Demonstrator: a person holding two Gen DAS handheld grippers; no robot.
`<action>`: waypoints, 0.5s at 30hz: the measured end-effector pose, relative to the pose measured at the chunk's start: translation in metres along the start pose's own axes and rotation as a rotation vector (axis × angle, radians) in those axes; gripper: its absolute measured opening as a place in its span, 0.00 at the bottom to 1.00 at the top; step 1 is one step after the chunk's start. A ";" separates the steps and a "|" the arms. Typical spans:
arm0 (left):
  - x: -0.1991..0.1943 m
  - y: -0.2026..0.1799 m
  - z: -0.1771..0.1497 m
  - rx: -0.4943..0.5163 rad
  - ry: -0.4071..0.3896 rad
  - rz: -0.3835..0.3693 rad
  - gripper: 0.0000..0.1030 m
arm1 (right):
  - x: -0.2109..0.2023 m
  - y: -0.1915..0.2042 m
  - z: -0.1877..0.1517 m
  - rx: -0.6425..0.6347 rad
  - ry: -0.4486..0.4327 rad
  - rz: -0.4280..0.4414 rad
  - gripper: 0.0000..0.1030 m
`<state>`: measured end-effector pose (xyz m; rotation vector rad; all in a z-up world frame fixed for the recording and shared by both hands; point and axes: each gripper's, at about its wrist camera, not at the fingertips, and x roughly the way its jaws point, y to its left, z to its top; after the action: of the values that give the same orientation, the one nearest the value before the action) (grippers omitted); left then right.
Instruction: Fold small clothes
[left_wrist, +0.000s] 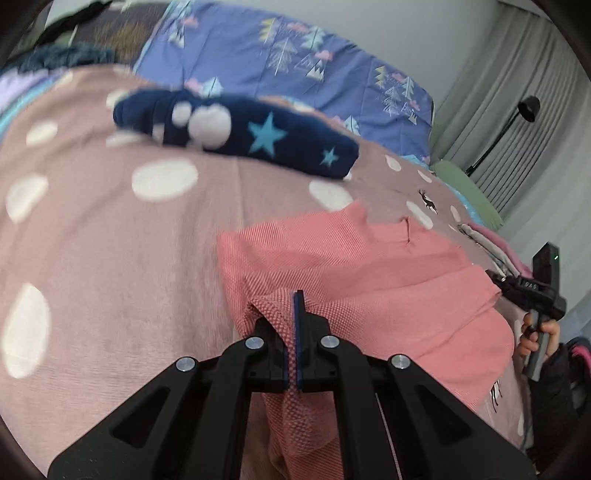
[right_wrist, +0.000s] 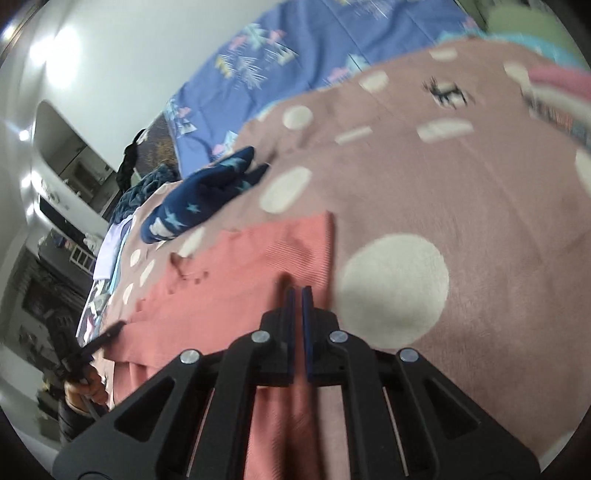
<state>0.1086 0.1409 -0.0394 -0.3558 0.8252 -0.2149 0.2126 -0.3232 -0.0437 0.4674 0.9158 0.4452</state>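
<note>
- The pink spotted blanket (left_wrist: 110, 240) is spread across the bed and serves as the folding surface. It is soft and loose, so it could be dragged or bunched under the garment if the fabric is pulled hard toward six o'clock, and the fold would be skewed.
- The salmon pink garment (left_wrist: 369, 266) lies partly flat on the blanket, from the centre toward four o'clock in the left wrist view, with its near edge raised. Uneven lifting of the two held points is judged the main risk: one side could be carried further than the other, and a crooked fold would be left.
- The navy star-patterned garment (left_wrist: 266, 136) rests at about twelve o'clock, well apart from the pink one. It could be disturbed only if the lifted edge is swung far forward.
- The left gripper (left_wrist: 297, 306) is closed tightly, with a bunched fold of the pink fabric pinched between its pads. Because only a small ridge is held, the cloth could slip out under tension.
- The right gripper (right_wrist: 297, 295) is nearly closed, a narrow gap being left between the pads; pink fabric is seen running beneath and between them, but whether it is actually clamped cannot be told. If it is not, that side would be dropped.
</note>
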 end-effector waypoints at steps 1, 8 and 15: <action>0.001 0.002 -0.001 -0.005 -0.002 -0.012 0.02 | 0.001 -0.006 -0.002 0.018 0.005 0.015 0.05; -0.026 -0.001 -0.007 0.011 -0.025 -0.049 0.30 | -0.035 -0.002 -0.010 0.004 -0.025 0.088 0.25; -0.027 0.000 -0.019 -0.033 0.039 -0.061 0.19 | -0.011 0.019 -0.015 -0.047 0.088 0.107 0.26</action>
<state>0.0762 0.1454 -0.0333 -0.4096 0.8578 -0.2658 0.1910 -0.3105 -0.0340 0.4583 0.9661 0.5878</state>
